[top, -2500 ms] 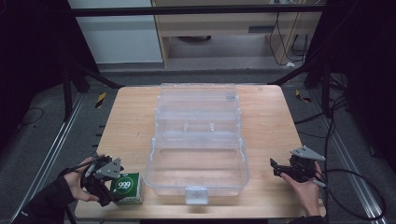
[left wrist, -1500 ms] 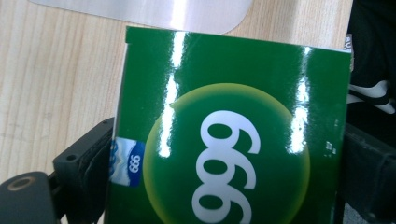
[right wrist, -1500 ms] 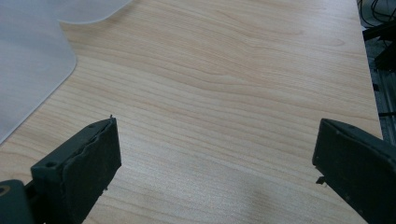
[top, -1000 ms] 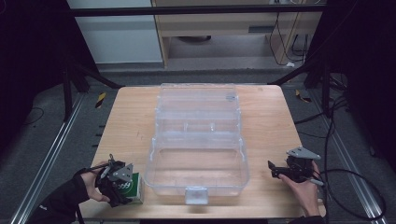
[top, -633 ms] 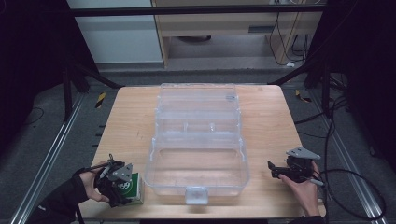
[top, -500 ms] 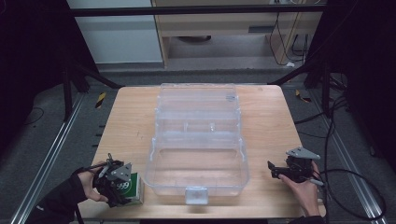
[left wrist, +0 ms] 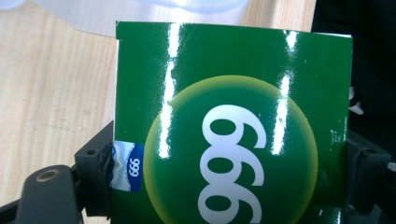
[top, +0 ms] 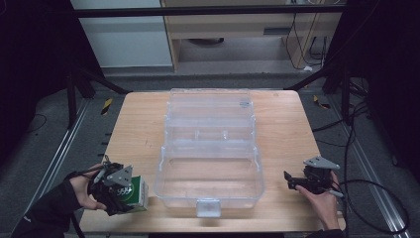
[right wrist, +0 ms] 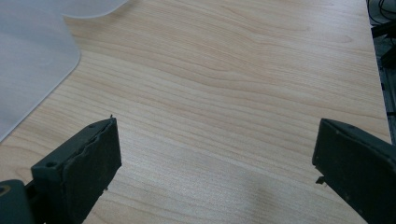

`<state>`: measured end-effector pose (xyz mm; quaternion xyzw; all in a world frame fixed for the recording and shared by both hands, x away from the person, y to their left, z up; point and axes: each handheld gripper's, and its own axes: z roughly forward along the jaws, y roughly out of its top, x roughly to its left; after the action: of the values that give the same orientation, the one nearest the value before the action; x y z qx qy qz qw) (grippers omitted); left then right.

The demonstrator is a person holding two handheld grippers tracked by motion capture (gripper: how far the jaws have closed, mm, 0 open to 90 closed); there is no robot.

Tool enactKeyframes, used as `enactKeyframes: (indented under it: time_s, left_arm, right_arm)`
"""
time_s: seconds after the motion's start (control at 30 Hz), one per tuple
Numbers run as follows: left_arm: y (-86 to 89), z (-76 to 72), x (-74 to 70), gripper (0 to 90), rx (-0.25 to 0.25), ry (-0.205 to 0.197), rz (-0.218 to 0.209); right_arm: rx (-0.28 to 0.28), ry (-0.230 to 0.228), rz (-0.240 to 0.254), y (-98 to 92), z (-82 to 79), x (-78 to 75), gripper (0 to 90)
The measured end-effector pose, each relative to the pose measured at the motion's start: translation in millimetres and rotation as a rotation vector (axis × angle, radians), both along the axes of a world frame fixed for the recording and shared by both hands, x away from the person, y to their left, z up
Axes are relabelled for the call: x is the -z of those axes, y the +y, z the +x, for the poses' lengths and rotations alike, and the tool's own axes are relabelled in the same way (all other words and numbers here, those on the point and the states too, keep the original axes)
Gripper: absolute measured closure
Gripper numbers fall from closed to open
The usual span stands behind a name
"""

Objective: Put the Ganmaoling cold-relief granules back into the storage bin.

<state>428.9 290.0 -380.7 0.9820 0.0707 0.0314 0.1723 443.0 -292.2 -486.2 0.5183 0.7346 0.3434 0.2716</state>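
Observation:
A glossy green box printed with a white "999" is clamped between the jaws of my left gripper, at the table's front left corner, just left of the clear plastic case. In the left gripper view both black pads press on the box's sides, and the box is tipped up off the wood. My right gripper hovers at the front right of the table with its jaws wide apart over bare wood, nothing between them.
The clear hinged case stands open in the middle of the wooden table, its lid laid back. Its front latch is near the table's front edge. Black frame legs and cables surround the table.
My left gripper has closed on the green box and lifted it, tilting it up from the table. The right gripper has stayed where it was.

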Motion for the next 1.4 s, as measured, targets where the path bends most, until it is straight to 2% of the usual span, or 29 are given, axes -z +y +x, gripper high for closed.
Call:
enactKeyframes:
  time_s: [0.37,0.63,0.9,1.4]
  left_arm:
    - [0.6,-1.9,-35.3,14.6,0.002,-0.032,-0.01]
    - [-13.4,1.8,-54.1,14.6,0.025,-0.047,-0.005]
    - [-29.0,8.4,-63.9,14.7,0.04,-0.053,-0.004]
    - [-52.0,17.1,-70.4,14.7,0.061,-0.066,-0.022]
  right_arm:
    - [-0.001,0.0,-0.001,0.1,0.1,0.2,1.6]
    - [0.0,0.002,0.006,0.0,0.1,0.3,1.6]
    - [-0.002,0.002,0.006,-1.0,0.2,-0.1,1.6]
    - [-0.003,-0.001,-0.002,-1.6,0.7,0.4,1.6]
